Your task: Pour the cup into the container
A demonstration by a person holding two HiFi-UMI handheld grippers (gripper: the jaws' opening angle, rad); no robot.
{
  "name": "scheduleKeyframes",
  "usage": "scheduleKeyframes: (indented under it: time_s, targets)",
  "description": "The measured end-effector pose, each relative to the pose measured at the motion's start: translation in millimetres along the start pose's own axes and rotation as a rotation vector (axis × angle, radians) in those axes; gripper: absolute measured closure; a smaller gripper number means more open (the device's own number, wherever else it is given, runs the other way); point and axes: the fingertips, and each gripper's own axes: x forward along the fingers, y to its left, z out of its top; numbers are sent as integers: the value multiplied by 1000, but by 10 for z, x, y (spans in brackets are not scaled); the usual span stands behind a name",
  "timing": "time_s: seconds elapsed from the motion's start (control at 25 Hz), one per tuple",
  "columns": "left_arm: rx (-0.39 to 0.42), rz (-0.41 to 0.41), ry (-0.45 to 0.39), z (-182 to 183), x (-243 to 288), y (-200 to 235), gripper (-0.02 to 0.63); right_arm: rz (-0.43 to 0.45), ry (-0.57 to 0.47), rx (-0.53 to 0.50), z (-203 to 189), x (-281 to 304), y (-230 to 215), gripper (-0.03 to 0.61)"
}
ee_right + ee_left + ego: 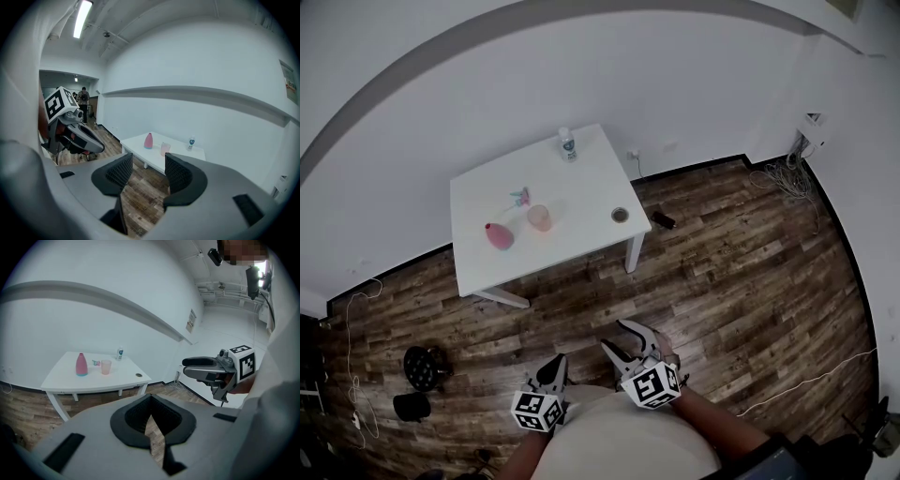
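A translucent pink cup stands on a white table, with a pink bottle-shaped container to its left. Both grippers hover over the wooden floor, well short of the table. My left gripper is shut with nothing in it. My right gripper is open and empty, its jaws a moderate gap apart. Each gripper shows in the other's view, the right gripper and the left gripper.
On the table also stand a small clear bottle, a small pink and teal item and a round ring-like object. Black items lie on the floor at left. Cables run along the right wall.
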Motion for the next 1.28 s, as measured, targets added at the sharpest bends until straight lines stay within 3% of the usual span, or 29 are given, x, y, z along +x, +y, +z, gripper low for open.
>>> scheduleKeyframes:
  time_s: [0.92,1.04,1.28]
  targets:
    - [42,-26,3,211,214,-16,603,-47,3,3,-1,28,-278,356]
    - [47,-27,1,240,260,-13,603,-58,19,-23,-35,36,-324,428]
    - [49,-28,1,282,298,-14,603,-54,25,-26,-50,38,-352,434]
